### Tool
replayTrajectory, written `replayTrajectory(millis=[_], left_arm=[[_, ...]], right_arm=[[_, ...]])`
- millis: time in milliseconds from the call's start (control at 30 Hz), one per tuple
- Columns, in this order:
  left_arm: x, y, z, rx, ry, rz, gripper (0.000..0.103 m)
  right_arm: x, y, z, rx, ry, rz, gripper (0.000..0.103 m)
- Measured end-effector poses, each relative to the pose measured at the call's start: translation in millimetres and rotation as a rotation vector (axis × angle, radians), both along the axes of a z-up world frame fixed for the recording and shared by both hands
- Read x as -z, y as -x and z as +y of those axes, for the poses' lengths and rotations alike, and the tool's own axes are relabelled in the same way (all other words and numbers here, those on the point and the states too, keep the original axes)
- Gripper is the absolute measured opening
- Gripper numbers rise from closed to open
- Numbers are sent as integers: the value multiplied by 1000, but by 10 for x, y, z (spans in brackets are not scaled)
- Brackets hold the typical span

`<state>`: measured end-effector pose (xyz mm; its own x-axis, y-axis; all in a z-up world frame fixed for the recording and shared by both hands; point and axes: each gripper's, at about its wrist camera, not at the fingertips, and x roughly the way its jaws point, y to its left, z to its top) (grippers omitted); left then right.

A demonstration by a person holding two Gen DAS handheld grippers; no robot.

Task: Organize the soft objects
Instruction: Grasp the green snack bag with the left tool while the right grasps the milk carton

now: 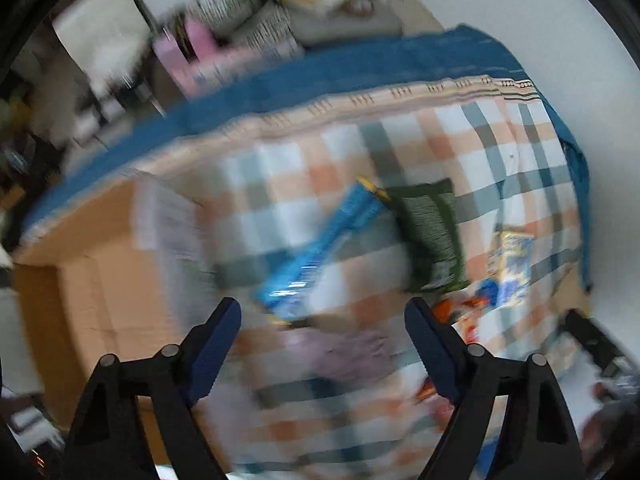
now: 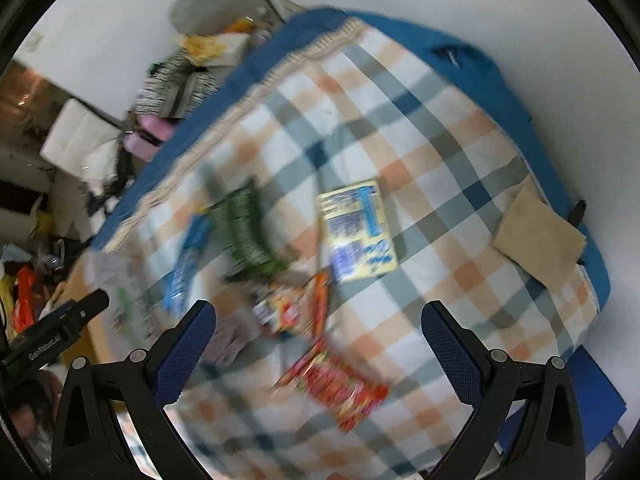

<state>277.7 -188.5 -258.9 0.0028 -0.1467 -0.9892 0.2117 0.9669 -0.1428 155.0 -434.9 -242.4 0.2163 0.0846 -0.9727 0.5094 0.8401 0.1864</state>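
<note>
Several soft packets lie on a checked cloth (image 2: 420, 128). In the right wrist view there is a yellow packet (image 2: 358, 230), a green packet (image 2: 244, 228), a blue packet (image 2: 186, 262), an orange packet (image 2: 298, 308) and a red packet (image 2: 340, 388). My right gripper (image 2: 320, 352) is open and empty above the red packet. In the left wrist view the blue packet (image 1: 320, 252), green packet (image 1: 432, 232) and a pale purple soft item (image 1: 344, 352) show. My left gripper (image 1: 324, 344) is open and empty over the purple item. Both views are blurred.
An open cardboard box (image 1: 96, 280) sits at the left edge of the bed. A tan pad (image 2: 538, 234) lies at the cloth's right. Clutter and striped cushions (image 2: 172, 84) stand beyond the bed. The left gripper shows in the right wrist view (image 2: 56, 332).
</note>
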Motion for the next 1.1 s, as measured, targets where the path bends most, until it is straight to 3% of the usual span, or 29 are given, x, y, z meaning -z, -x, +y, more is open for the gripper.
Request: replayTrajectory(millis=[133, 200, 233, 467, 567, 633, 667, 700, 733, 900, 1100], left_arm=[[392, -188, -331, -59, 152, 185, 83], [575, -243, -547, -64, 172, 254, 83], [658, -264, -654, -63, 173, 281, 83], [1180, -290, -1046, -48, 66, 354, 83], [1315, -233, -1059, -51, 13, 351, 55], [1292, -183, -1051, -49, -4, 328, 46], [1264, -160, -1038, -48, -6, 319, 37], [1230, -127, -1023, -45, -11, 309, 34], [1199, -91, -1002, -48, -4, 308, 34], [957, 49, -913, -41, -19, 242, 31], [415, 351, -683, -33, 45, 143, 31]], right_arm=[[510, -260, -254, 35, -34, 63, 102], [725, -352, -345, 56, -94, 81, 97], [808, -383, -363, 59, -106, 94, 93], [1194, -542, -320, 19, -117, 155, 90], [1329, -595, -316, 20, -108, 181, 88], [1392, -619, -305, 20, -101, 192, 86], [1428, -635, -297, 19, -91, 203, 84], [1455, -652, -290, 15, -84, 209, 76], [1496, -665, -283, 15, -86, 220, 71], [1615, -652, -252, 35, -96, 238, 68], [1323, -578, -138, 28, -104, 199, 68]])
